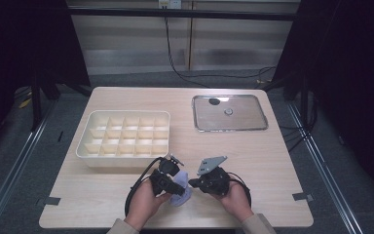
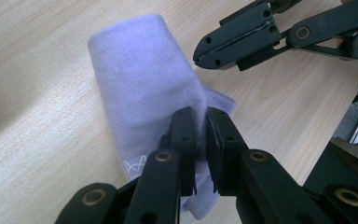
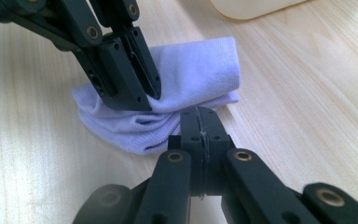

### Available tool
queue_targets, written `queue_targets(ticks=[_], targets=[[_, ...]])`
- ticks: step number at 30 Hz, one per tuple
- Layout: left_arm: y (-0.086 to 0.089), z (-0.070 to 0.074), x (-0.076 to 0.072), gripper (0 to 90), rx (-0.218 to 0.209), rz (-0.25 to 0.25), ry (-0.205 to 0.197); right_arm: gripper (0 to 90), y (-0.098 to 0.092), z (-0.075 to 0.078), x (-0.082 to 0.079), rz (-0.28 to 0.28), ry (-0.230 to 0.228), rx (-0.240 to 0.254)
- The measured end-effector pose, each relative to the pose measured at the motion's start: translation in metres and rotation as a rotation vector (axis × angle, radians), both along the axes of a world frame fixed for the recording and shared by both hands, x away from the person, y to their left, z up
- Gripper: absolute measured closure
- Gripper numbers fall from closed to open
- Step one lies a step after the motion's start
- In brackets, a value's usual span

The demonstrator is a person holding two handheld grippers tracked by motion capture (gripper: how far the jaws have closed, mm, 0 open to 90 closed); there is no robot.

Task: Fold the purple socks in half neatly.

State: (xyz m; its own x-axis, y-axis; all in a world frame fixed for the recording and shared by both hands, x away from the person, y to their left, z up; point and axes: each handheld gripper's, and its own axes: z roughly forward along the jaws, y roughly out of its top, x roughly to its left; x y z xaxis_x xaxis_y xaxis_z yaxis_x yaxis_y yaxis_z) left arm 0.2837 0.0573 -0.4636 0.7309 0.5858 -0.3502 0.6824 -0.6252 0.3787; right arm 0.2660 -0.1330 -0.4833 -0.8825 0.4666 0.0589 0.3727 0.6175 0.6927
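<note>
Pinching soft ribbed lilac sock (image 2: 144, 88), left gripper (image 2: 201, 122) over woodgrain table (image 2: 37, 154).

Laboratory recording bay: wooden table (image 1: 126, 204) enclosed by black curtains (image 1: 360, 73), aluminium frame rails (image 1: 14, 161), trailing cables (image 1: 175, 68).

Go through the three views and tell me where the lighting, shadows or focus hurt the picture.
High view: surroundings fall into black, the table is evenly lit, and the metal tray throws a pale glare. Left gripper view: a soft shadow crosses the wood at left; the lilac sock is sharp. Right gripper view: the nearest gripper parts blur, the sock stays fairly clear.
</note>
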Motion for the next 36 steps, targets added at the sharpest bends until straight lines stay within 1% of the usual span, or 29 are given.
queue_targets(ticks=[2,3,6,7,9,15,16,19,20,21,23,25,27,28,29,30,31,33,36], targets=[[0.001,-0.001,-0.001,82.1,-0.005,0.004,-0.002,90.0,0.000,0.000,0.001,0.002,-0.003,0.004],[0.001,-0.001,-0.001,82.0,-0.006,-0.001,-0.006,90.0,-0.001,0.001,0.001,-0.001,0.001,0.006],[0.000,0.000,-0.002,81.3,0.003,-0.005,-0.014,90.0,-0.002,0.001,0.002,0.002,0.001,0.018],[-0.001,0.000,-0.003,80.7,0.006,-0.009,-0.021,90.0,-0.003,0.003,0.002,-0.011,0.017,0.028],[-0.001,0.000,-0.003,80.2,0.006,-0.009,-0.022,90.0,-0.004,0.003,0.003,-0.007,0.009,0.031],[0.000,-0.001,-0.003,78.9,-0.001,-0.012,-0.022,90.0,-0.002,0.006,0.004,-0.006,0.015,0.047],[0.000,-0.001,-0.003,78.8,-0.002,-0.009,-0.022,90.0,-0.001,0.007,0.005,-0.003,0.018,0.058],[0.000,-0.001,-0.003,76.6,-0.004,-0.008,-0.021,90.0,0.000,0.008,0.006,-0.003,0.017,0.058],[0.000,-0.001,-0.003,76.6,-0.005,-0.009,-0.020,90.0,0.000,0.008,0.007,0.001,0.009,0.055],[0.000,-0.001,-0.003,76.2,-0.004,-0.009,-0.021,90.0,0.001,0.008,0.007,-0.002,0.016,0.054],[0.000,-0.001,-0.003,76.0,-0.005,-0.009,-0.019,90.0,0.001,0.008,0.008,-0.001,0.014,0.051],[0.000,-0.001,-0.003,75.5,-0.005,-0.010,-0.018,90.0,0.001,0.008,0.009,0.005,0.002,0.048],[0.000,0.000,-0.004,75.0,-0.003,-0.010,-0.022,90.0,0.002,0.009,0.009,0.001,0.008,0.053],[-0.001,0.000,-0.004,74.8,0.001,-0.008,-0.023,90.0,0.002,0.010,0.010,0.005,-0.001,0.047],[-0.001,0.000,-0.004,74.6,0.001,-0.008,-0.023,90.0,0.003,0.010,0.010,0.008,0.000,0.051],[0.000,0.000,-0.004,74.2,-0.006,-0.010,-0.021,90.0,0.004,0.011,0.010,0.001,0.009,0.050],[0.000,-0.001,-0.004,74.1,-0.008,-0.008,-0.021,90.0,0.004,0.011,0.011,0.011,0.001,0.048],[0.001,-0.001,-0.004,73.5,-0.010,-0.005,-0.016,90.0,0.007,0.011,0.011,0.011,0.002,0.044],[0.001,-0.001,-0.004,72.5,-0.018,-0.005,-0.018,90.0,0.009,0.011,0.012,0.012,0.007,0.049]])
